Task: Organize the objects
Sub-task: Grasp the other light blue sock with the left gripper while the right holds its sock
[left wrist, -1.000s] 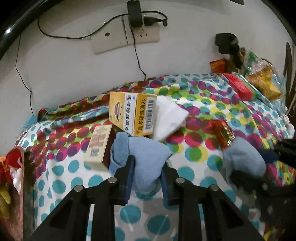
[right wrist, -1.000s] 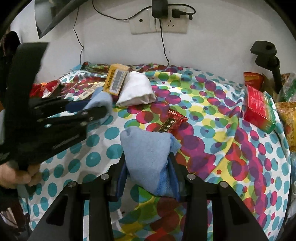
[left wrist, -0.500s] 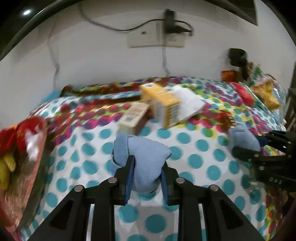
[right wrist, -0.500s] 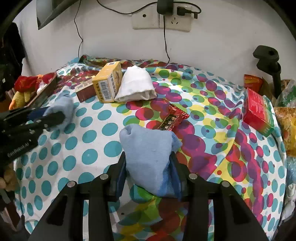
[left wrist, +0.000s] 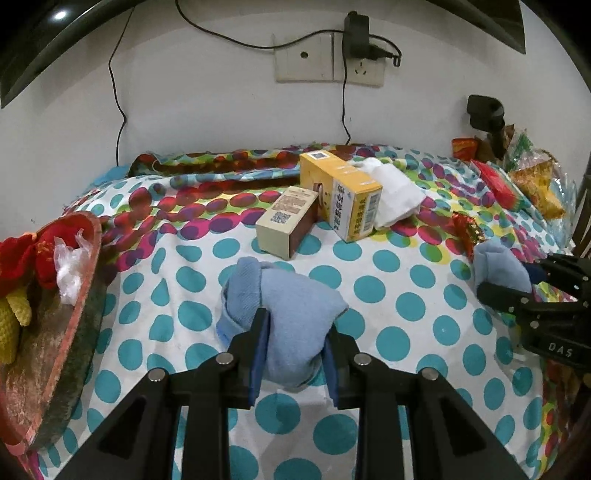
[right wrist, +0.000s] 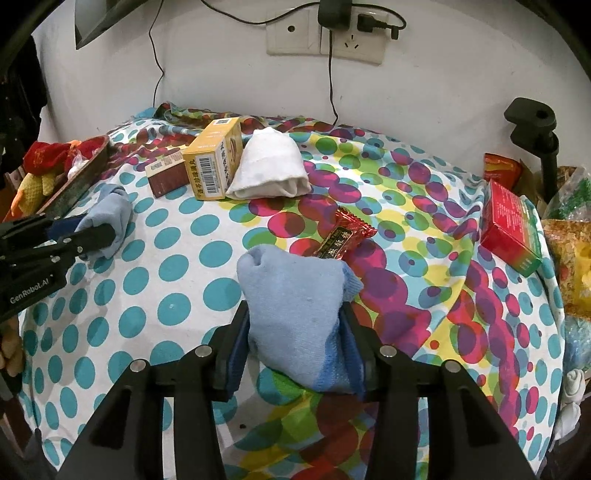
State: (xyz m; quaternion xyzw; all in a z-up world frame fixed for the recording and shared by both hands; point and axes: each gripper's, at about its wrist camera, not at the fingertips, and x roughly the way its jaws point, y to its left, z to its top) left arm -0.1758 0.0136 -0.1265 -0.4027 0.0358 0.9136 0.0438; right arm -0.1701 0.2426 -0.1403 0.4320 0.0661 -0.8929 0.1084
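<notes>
The left tongs (left wrist: 291, 343) are clenched on a blue sock bundle (left wrist: 284, 295) lying just in front of the brown box (left wrist: 286, 227), while the right tongs (right wrist: 293, 343), jaws just easing apart, grasp the other blue sock bundle (right wrist: 295, 295) well to that box's right.

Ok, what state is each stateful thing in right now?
Left gripper: shut on left blue sock.
Right gripper: jaws just opening, pads on right blue sock.
Yellow box: closed, lying down.
Brown box: closed, lying down.
Charger: plugged in.
</notes>
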